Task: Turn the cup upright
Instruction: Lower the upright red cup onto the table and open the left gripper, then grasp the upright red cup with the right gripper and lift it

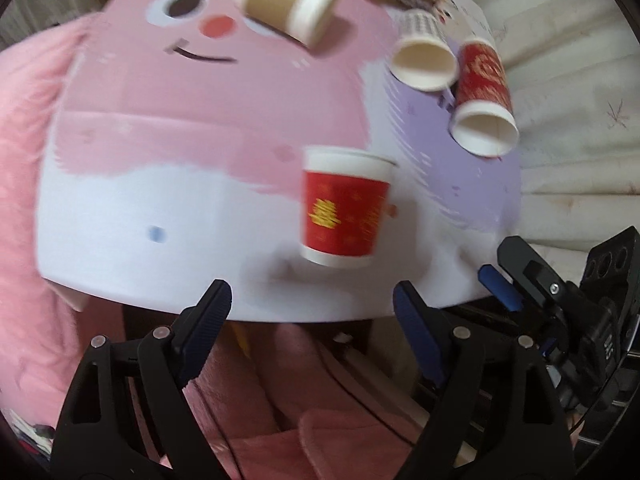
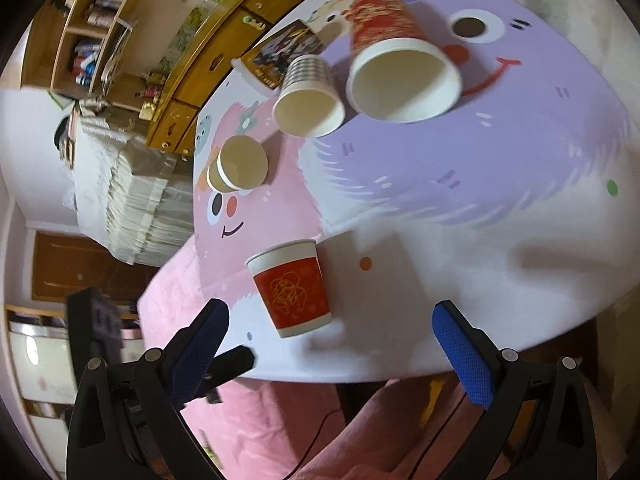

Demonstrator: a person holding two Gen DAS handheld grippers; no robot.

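Left gripper (image 1: 310,302): spread wide, empty, low centre of frame.
Right gripper (image 2: 330,318): spread wide, empty.
Red cup (image 1: 346,208): upright, lower centre, near table (image 1: 120,240) edge.
Next step: probably approach a lying cup side-on, squeeze lightly.
Lying cups: brown cup (image 1: 288,4), white cup (image 1: 424,54), second red cup (image 1: 484,96), upper right.
Obstruction: white and second red cup close together.
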